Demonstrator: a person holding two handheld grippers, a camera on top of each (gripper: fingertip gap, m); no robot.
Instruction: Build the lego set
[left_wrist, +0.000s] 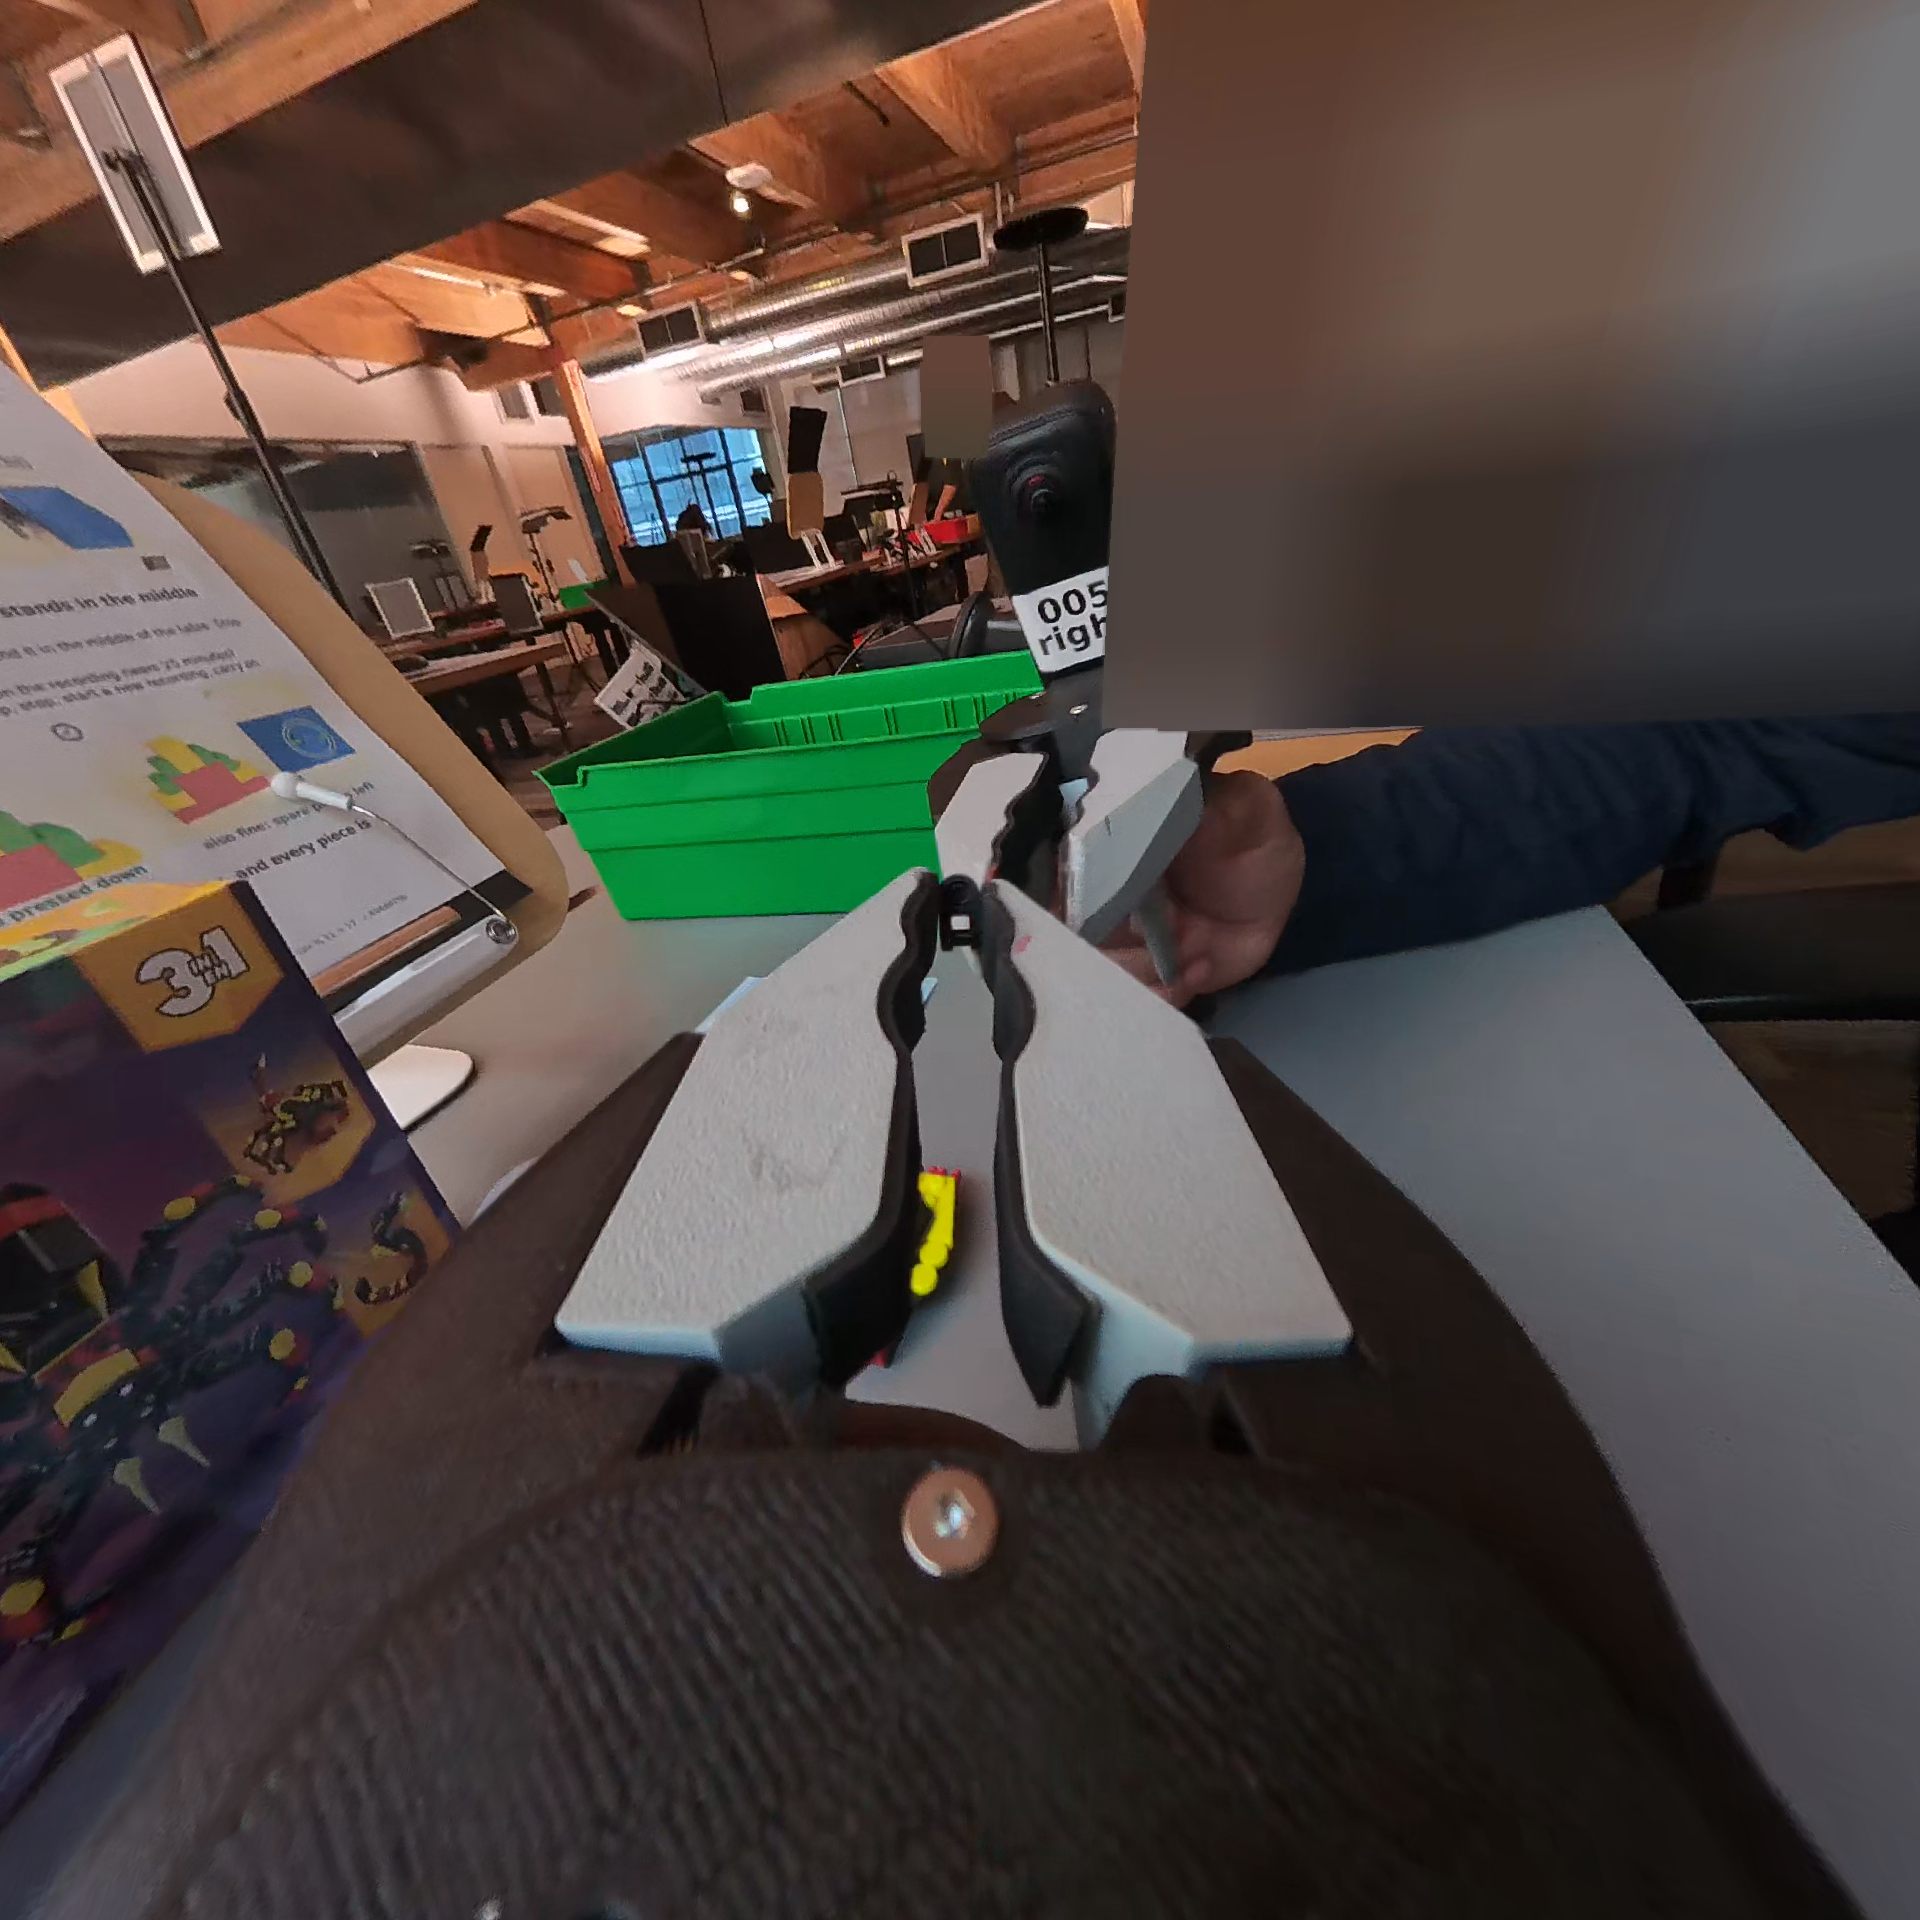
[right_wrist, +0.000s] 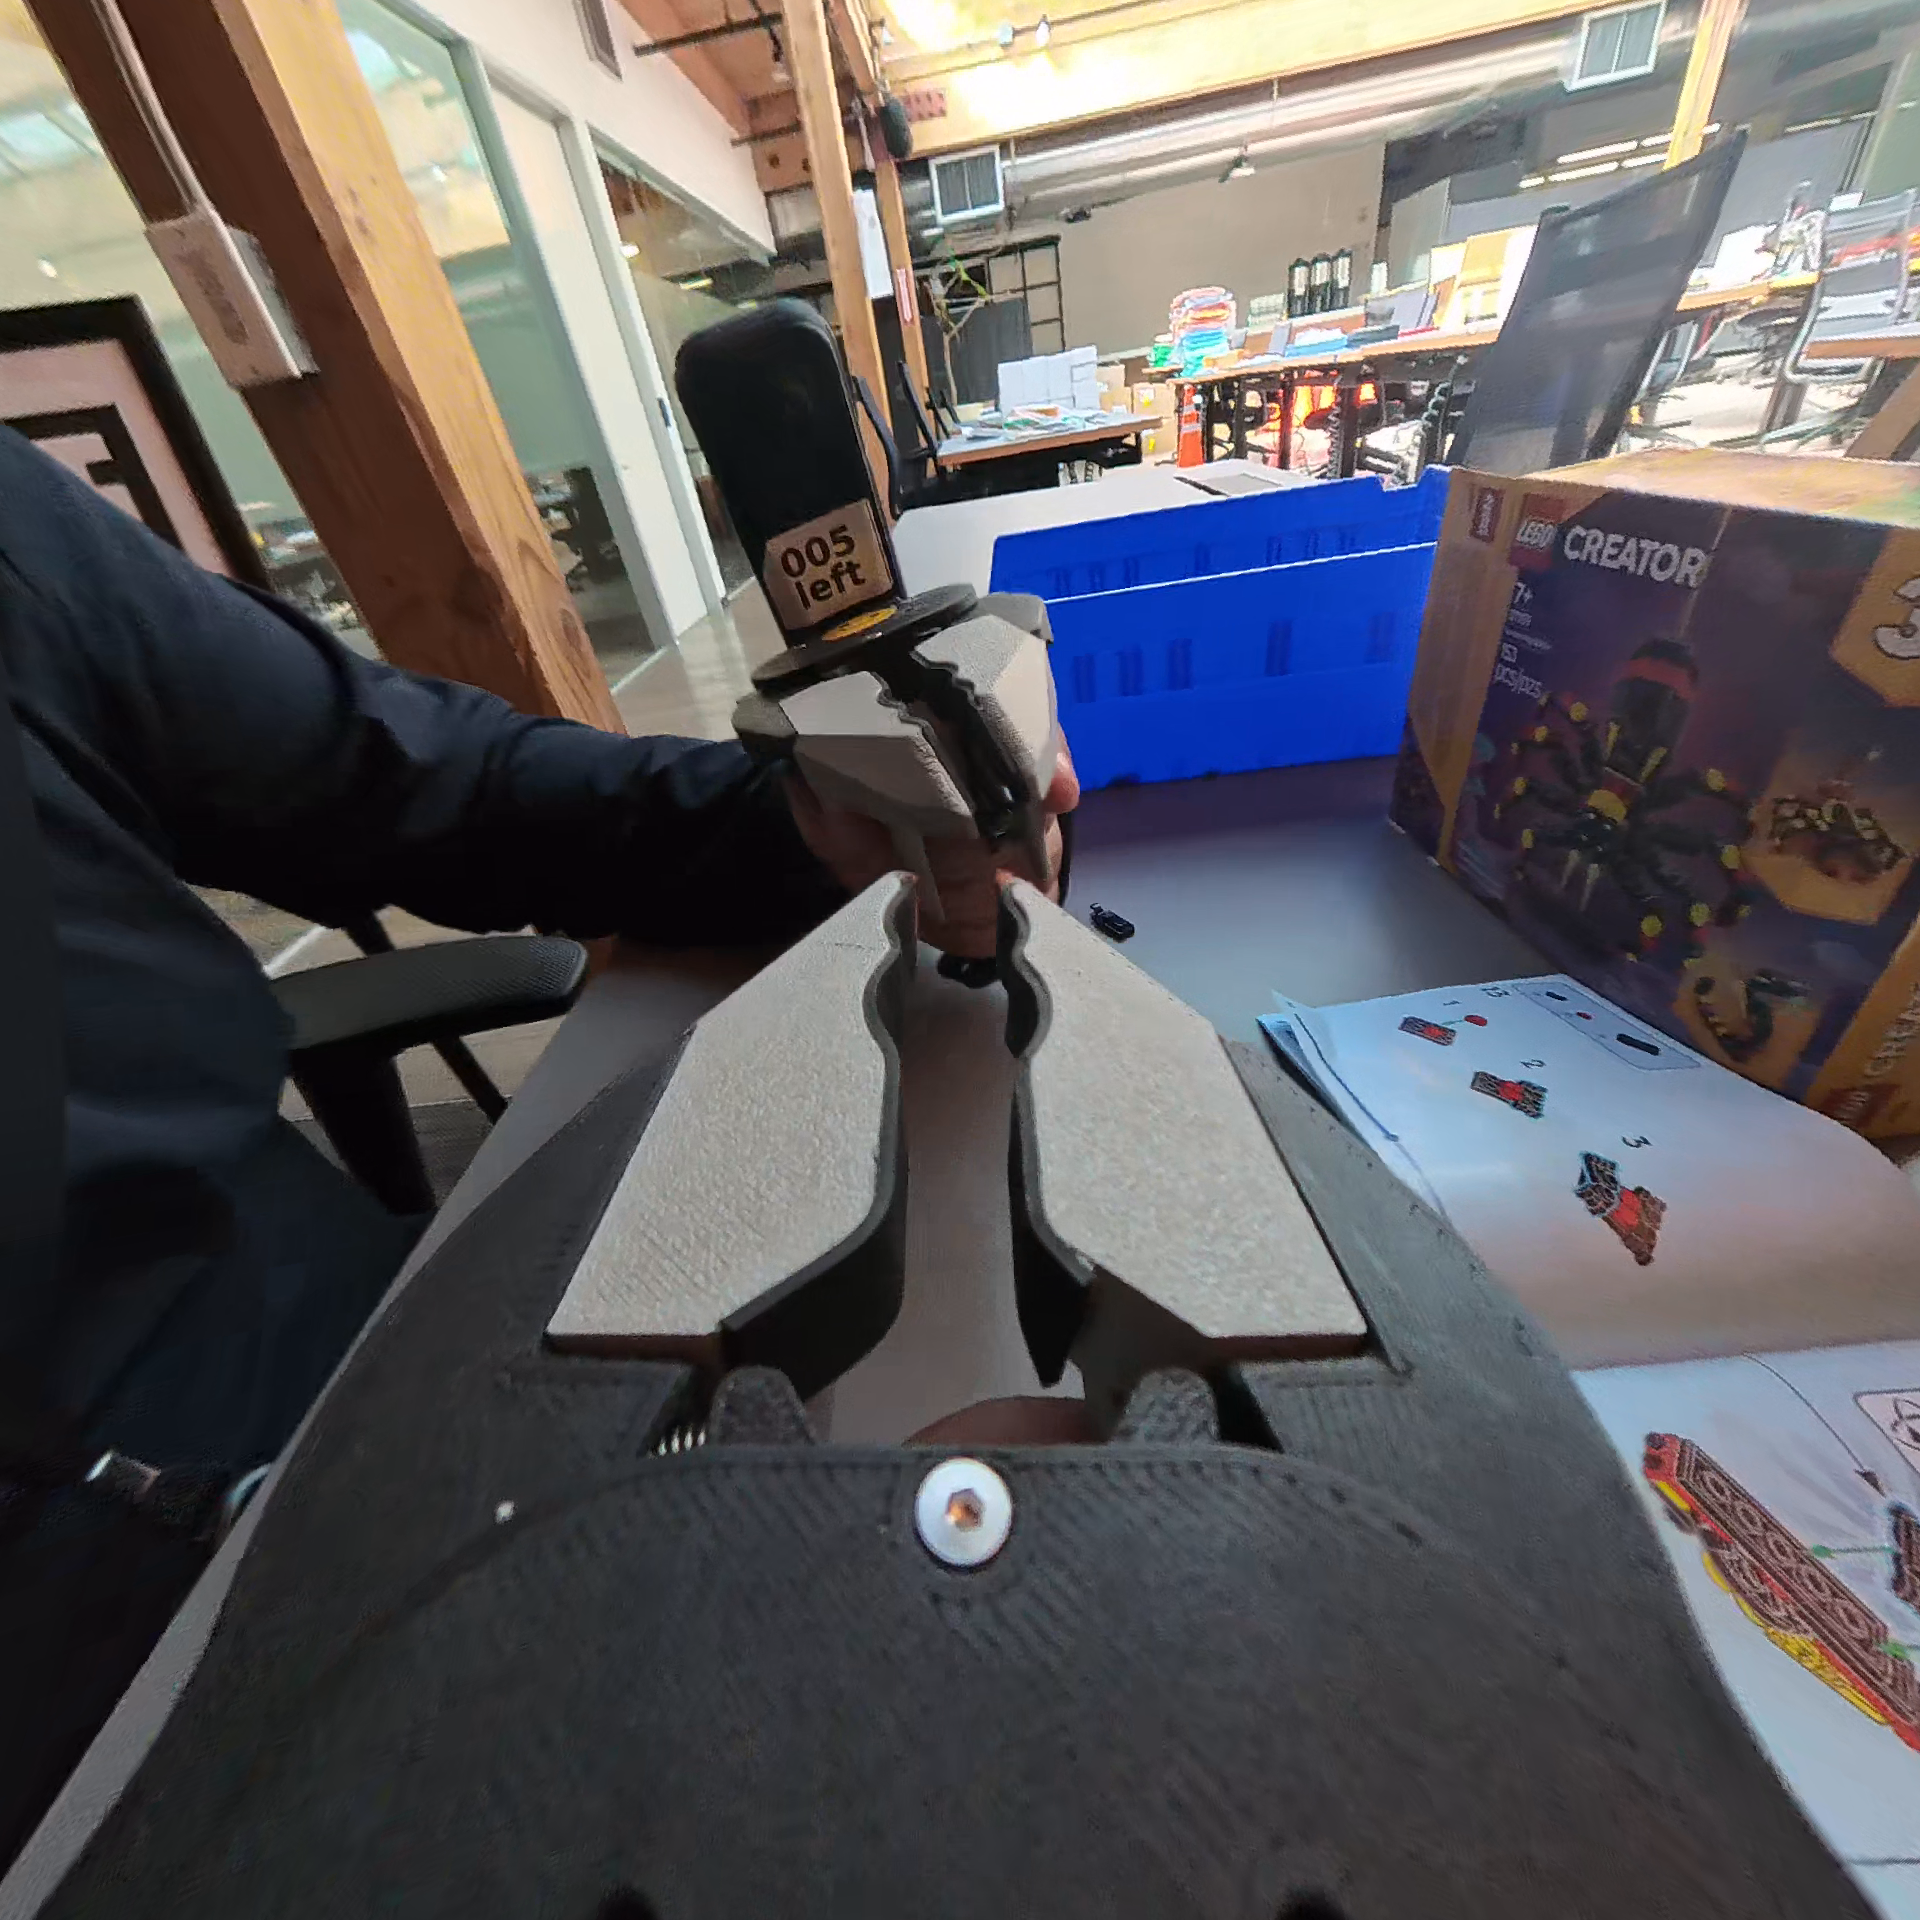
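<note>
My left gripper (left_wrist: 958, 920) is shut on a small black lego piece (left_wrist: 958, 916) pinched at its fingertips, above the grey table (left_wrist: 1455, 1143). A yellow and red lego assembly (left_wrist: 935, 1236) lies on the table below, seen through the gap between the fingers. My right gripper (right_wrist: 958, 914) faces the left gripper (right_wrist: 1000, 836) almost tip to tip. Its jaws stand a narrow gap apart, and I see nothing held between them. It also shows in the left wrist view (left_wrist: 1055, 852), held by a hand. Another small black piece (right_wrist: 1112, 920) lies on the table.
A green bin (left_wrist: 769, 810) stands behind the grippers and a blue bin (right_wrist: 1216, 644) at the other side. The lego box (right_wrist: 1662, 748) and open instruction booklet (right_wrist: 1558, 1122) lie beside my right gripper. An instruction sheet on a stand (left_wrist: 208, 675) is at the left. Left and right tips are no more than a few centimetres apart.
</note>
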